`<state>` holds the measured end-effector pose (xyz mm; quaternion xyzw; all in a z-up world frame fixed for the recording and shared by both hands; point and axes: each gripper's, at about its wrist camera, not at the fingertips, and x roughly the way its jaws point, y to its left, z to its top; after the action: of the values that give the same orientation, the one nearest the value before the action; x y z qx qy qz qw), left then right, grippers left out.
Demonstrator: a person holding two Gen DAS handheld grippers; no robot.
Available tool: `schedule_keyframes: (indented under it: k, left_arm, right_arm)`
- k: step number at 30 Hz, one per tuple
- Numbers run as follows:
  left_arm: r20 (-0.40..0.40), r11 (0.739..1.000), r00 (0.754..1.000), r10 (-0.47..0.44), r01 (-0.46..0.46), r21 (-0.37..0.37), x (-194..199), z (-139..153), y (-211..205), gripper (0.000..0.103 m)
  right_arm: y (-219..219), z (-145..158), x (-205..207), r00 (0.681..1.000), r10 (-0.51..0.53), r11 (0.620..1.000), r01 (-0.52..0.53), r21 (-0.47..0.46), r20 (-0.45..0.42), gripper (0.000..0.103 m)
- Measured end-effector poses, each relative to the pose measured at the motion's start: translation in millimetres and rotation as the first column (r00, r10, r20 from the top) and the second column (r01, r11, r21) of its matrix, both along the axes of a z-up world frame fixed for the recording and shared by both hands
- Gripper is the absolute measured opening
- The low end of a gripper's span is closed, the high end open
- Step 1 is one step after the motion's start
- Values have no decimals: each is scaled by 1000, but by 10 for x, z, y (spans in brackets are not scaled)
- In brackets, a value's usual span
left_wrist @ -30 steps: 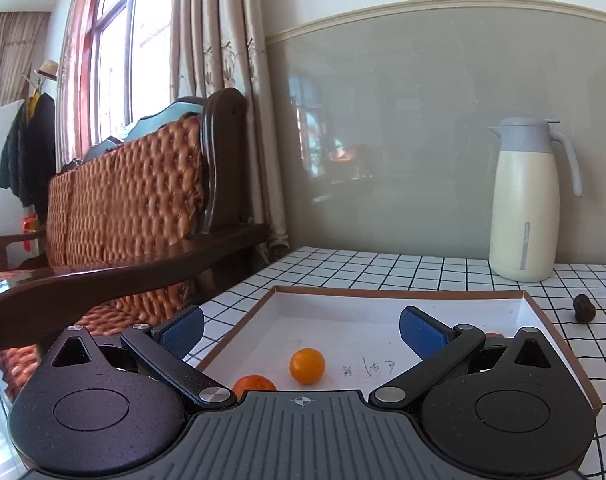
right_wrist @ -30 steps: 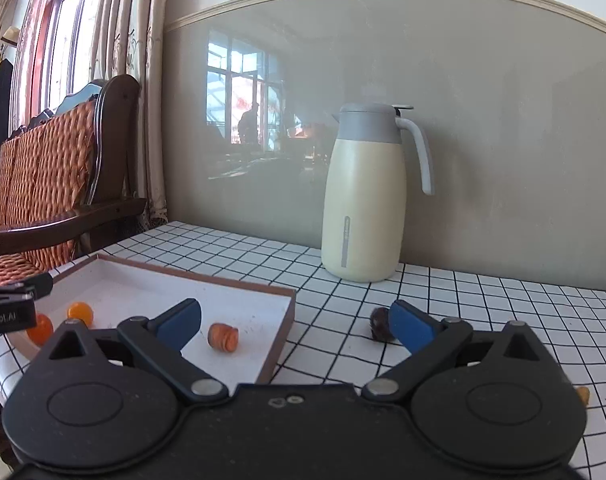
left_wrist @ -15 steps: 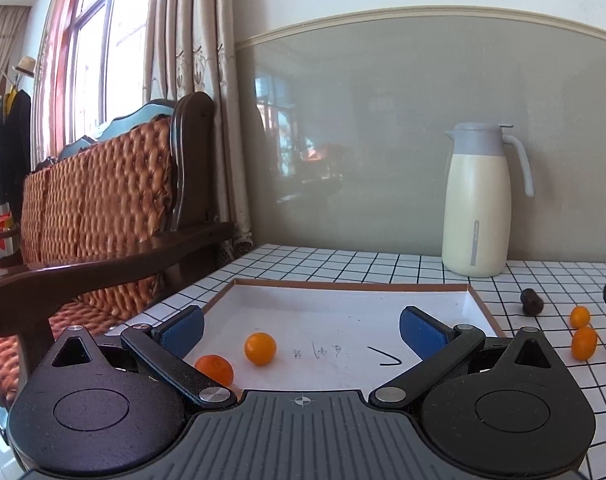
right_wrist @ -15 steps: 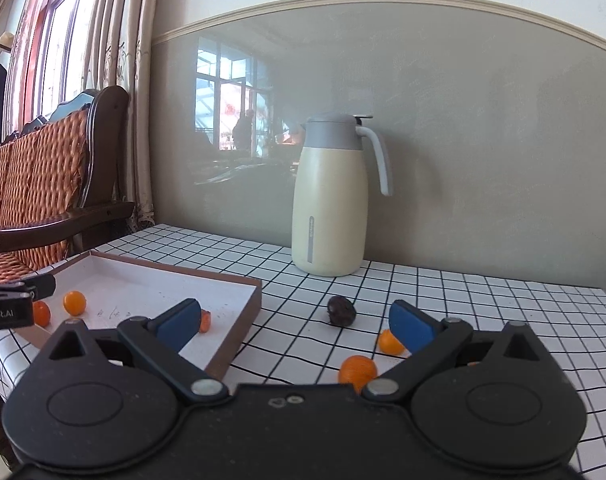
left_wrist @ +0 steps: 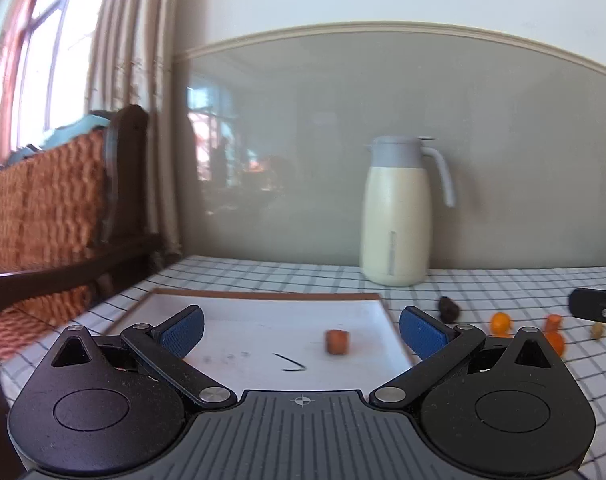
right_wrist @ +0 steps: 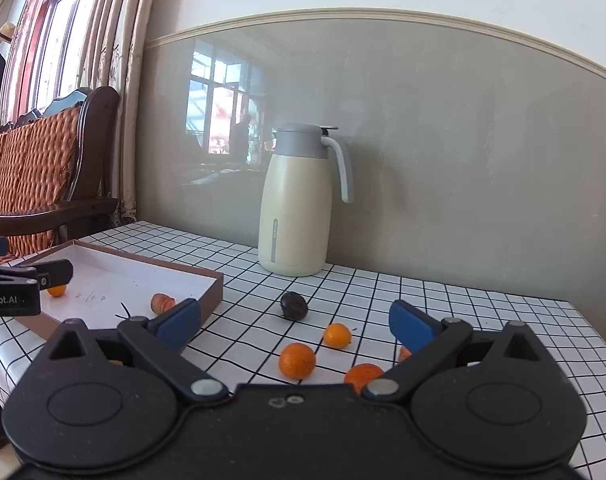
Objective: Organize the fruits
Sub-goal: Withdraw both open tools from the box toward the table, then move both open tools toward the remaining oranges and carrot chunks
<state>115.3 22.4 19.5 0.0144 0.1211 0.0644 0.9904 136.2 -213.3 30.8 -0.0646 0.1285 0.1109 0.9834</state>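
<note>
A shallow white tray with a brown rim (left_wrist: 263, 295) (right_wrist: 207, 276) lies on the checked table. It holds an orange carrot piece (left_wrist: 337, 342) (right_wrist: 162, 303) and a small orange fruit (right_wrist: 57, 290). On the table right of the tray lie a dark fruit (right_wrist: 293, 306) (left_wrist: 449, 308) and several small oranges (right_wrist: 297, 360) (right_wrist: 337, 335) (left_wrist: 500, 323). My left gripper (left_wrist: 301, 330) is open and empty over the tray. My right gripper (right_wrist: 295, 326) is open and empty above the loose oranges.
A cream thermos jug (right_wrist: 299, 204) (left_wrist: 399, 212) stands at the back by the grey wall. A wooden chair with an orange cushion (right_wrist: 43, 168) stands left of the table. The other gripper's tip shows in each view (left_wrist: 595, 312) (right_wrist: 27, 280).
Both grippers have swung to the right and pulled back. The left view now shows the tray's right end and the loose fruit. The right view now shows more loose oranges.
</note>
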Motion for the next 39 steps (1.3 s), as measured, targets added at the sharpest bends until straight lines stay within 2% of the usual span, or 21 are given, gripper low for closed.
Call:
schedule_keyframes:
  k: [6, 15, 23, 39]
  left_arm:
    - [18, 999, 999, -30, 29, 15, -17, -13, -213, 103]
    - [3, 990, 991, -136, 136, 39, -26, -63, -565, 103]
    - [-35, 983, 984, -174, 176, 61, 17, -118, -821, 103]
    - [-64, 973, 973, -223, 227, 50, 92, -190, -1095, 103]
  right_arm:
    - [-158, -18, -57, 1000, -16, 1000, 16, -11, 1, 95]
    - [-395, -41, -86, 998, -68, 998, 68, 4, -10, 95]
    - [-532, -90, -77, 992, -122, 993, 122, 0, -35, 95]
    - [-756, -171, -44, 980, -187, 982, 186, -10, -72, 96]
